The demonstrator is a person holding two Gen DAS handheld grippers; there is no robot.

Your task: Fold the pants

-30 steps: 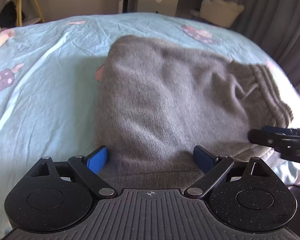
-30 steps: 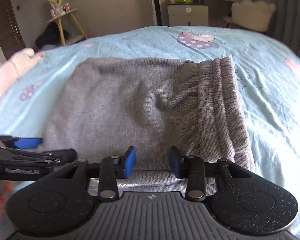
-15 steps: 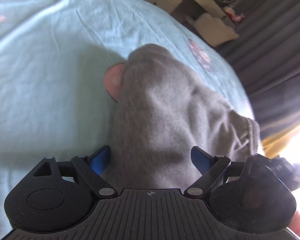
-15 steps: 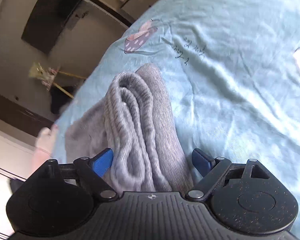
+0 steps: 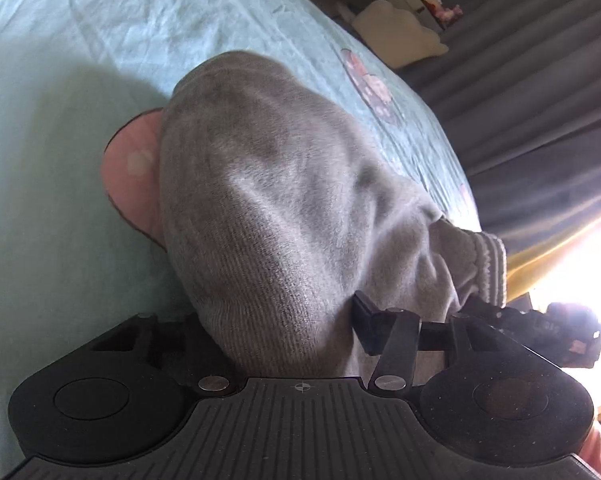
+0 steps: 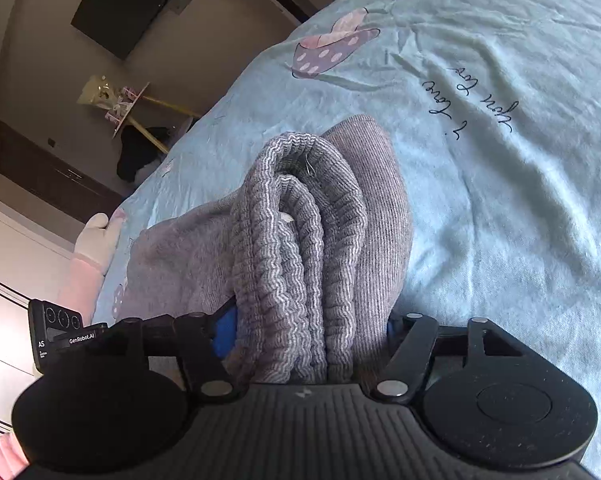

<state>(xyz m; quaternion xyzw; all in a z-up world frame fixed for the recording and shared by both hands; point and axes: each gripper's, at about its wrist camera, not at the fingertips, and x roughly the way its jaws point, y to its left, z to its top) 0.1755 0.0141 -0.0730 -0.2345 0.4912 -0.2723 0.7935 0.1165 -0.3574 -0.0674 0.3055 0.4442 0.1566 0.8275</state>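
Note:
The grey knit pants [image 5: 284, 208] lie folded into a thick bundle on the light blue bedsheet [image 5: 60, 80]. My left gripper [image 5: 284, 332] is shut on the near plain end of the bundle; its left finger is hidden under cloth. My right gripper [image 6: 308, 332] is shut on the ribbed waistband end of the pants [image 6: 300, 240], with the stacked waistband layers squeezed between its blue pads. Both views are tilted, with the bundle held up at its near edge. The right gripper shows at the right of the left wrist view [image 5: 540, 328].
The bedsheet [image 6: 500, 160] has mushroom prints and handwriting. Grey curtains [image 5: 540, 80] hang at the right, with a white chair and dresser behind. A wooden stand [image 6: 132, 100], a dark cabinet and a wall TV lie beyond the bed. A pink sleeve [image 6: 88, 264] rests on the sheet.
Both grippers have closed from wide open onto the bundle's near edge. Both have rolled sideways and the bundle has bunched up between the fingers.

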